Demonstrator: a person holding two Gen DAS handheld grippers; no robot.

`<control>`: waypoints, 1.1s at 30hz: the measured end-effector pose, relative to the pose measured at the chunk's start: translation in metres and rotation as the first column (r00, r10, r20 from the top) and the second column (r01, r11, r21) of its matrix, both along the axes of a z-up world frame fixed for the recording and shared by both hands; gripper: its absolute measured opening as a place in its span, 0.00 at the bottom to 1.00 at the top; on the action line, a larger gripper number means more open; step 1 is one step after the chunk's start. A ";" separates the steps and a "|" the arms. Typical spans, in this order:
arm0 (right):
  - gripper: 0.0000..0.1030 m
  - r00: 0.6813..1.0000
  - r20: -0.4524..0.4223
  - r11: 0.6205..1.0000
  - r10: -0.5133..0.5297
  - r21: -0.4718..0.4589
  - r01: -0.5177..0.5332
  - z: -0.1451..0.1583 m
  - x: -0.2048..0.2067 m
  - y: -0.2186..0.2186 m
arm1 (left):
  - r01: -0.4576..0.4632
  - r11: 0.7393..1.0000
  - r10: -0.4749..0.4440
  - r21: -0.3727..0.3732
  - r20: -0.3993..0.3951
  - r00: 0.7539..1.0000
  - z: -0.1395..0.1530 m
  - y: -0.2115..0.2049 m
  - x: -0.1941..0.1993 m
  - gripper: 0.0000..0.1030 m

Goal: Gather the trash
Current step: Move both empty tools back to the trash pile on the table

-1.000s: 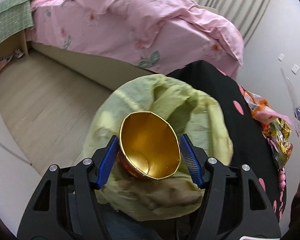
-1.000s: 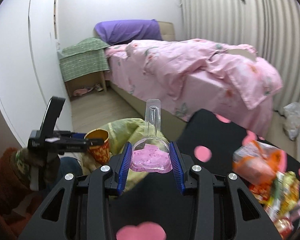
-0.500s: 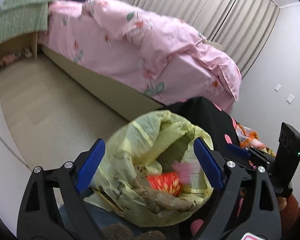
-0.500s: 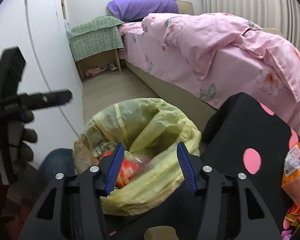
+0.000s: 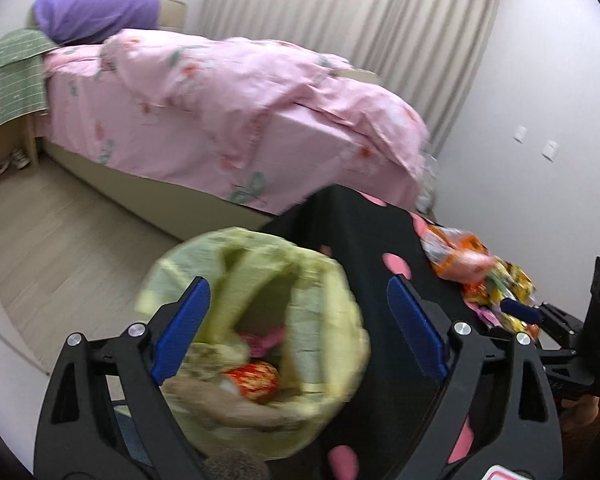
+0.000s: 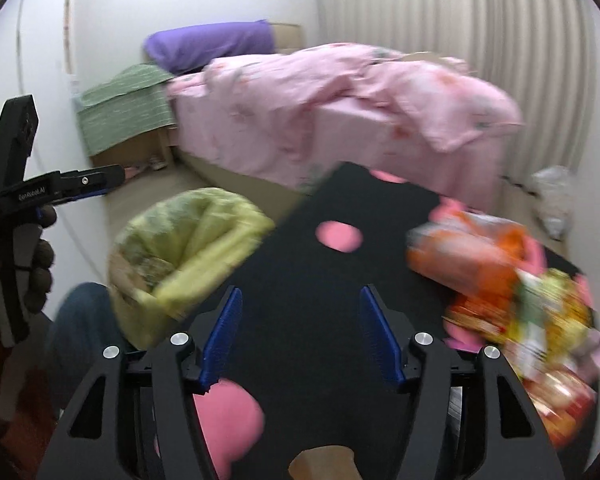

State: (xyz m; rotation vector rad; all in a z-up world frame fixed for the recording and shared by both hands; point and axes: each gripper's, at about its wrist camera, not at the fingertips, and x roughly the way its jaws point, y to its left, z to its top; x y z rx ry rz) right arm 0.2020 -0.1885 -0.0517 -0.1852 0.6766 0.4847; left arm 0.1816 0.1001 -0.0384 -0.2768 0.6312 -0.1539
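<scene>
A bin lined with a yellow-green bag (image 5: 320, 292) stands on the floor beside a black table with pink spots (image 5: 372, 232). Inside the bag lie a red-and-gold paper cup (image 5: 254, 374) and a pink item (image 5: 268, 338). My left gripper (image 5: 296, 280) hangs open above the bag with nothing between its fingers. My right gripper (image 6: 301, 289) is over the black table (image 6: 340, 200), its jaws opening and empty. The bag (image 6: 204, 232) is to its left. A pile of bright snack wrappers (image 6: 480, 256) lies to its right. The picture is blurred by motion.
A bed with pink bedding (image 5: 220, 100) fills the far side, and a strip of wooden floor (image 5: 68, 240) runs before it. A green-covered nightstand (image 6: 128, 112) stands at the bed's head. A white plastic bag (image 6: 552, 196) lies by the curtains. A person's jeans-clad leg (image 6: 80, 332) is beside the bin.
The left gripper let go of the gold-lined cup and the right let go of the clear pink item; both now lie in the bag. The left rose; the right swung over the table.
</scene>
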 end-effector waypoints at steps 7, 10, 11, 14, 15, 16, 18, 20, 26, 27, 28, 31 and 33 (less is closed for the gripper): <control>0.57 0.981 0.013 0.981 -0.192 0.022 0.192 0.011 -0.032 -0.090 | 0.212 0.977 -0.212 0.009 -0.028 0.977 -0.009 -0.088 0.023 0.83; 0.56 0.962 0.028 0.962 -0.271 0.026 0.271 0.011 -0.043 -0.123 | 0.301 0.953 -0.300 0.008 -0.062 0.952 -0.017 -0.127 0.036 0.83; 0.56 0.954 0.046 0.956 -0.295 0.017 0.294 0.010 -0.047 -0.130 | 0.328 0.945 -0.326 0.007 -0.074 0.942 -0.020 -0.139 0.040 0.83; 0.56 0.927 0.085 0.930 -0.366 0.008 0.367 0.008 -0.057 -0.153 | 0.379 0.925 -0.376 0.023 -0.086 0.923 -0.025 -0.173 0.055 0.83; 0.56 0.918 0.085 0.922 -0.387 0.015 0.387 0.007 -0.058 -0.162 | 0.396 0.918 -0.393 0.029 -0.082 0.916 -0.025 -0.183 0.059 0.83; 0.56 0.912 0.082 0.915 -0.403 0.021 0.403 0.006 -0.059 -0.169 | 0.423 0.905 -0.419 0.039 -0.076 0.905 -0.024 -0.199 0.067 0.83; 0.56 0.892 0.065 0.895 -0.447 0.037 0.446 0.000 -0.061 -0.183 | 0.457 0.888 -0.454 0.048 -0.065 0.889 -0.022 -0.220 0.079 0.83; 0.56 0.884 0.034 0.883 -0.467 0.062 0.465 -0.007 -0.063 -0.195 | 0.470 0.881 -0.468 0.043 -0.061 0.882 -0.021 -0.235 0.094 0.83; 0.56 0.873 0.001 0.871 -0.488 0.068 0.487 -0.024 -0.067 -0.205 | 0.356 0.934 -0.346 0.011 -0.203 0.916 -0.041 -0.270 0.178 0.67; 0.56 0.872 -0.012 0.869 -0.489 0.072 0.489 -0.027 -0.066 -0.206 | 0.340 0.940 -0.334 -0.018 -0.241 0.911 -0.048 -0.270 0.189 0.65; 0.56 0.872 -0.020 0.869 -0.489 0.075 0.489 -0.029 -0.065 -0.206 | 0.313 0.948 -0.317 -0.061 -0.291 0.903 -0.059 -0.270 0.204 0.65; 0.56 0.874 -0.035 0.870 -0.485 0.076 0.487 -0.034 -0.063 -0.207 | 0.276 0.959 -0.279 -0.057 -0.338 0.899 -0.073 -0.266 0.213 0.54; 0.56 0.878 -0.038 0.875 -0.477 0.073 0.479 -0.036 -0.062 -0.205 | 0.298 0.953 -0.299 -0.057 -0.334 0.894 -0.073 -0.263 0.205 0.44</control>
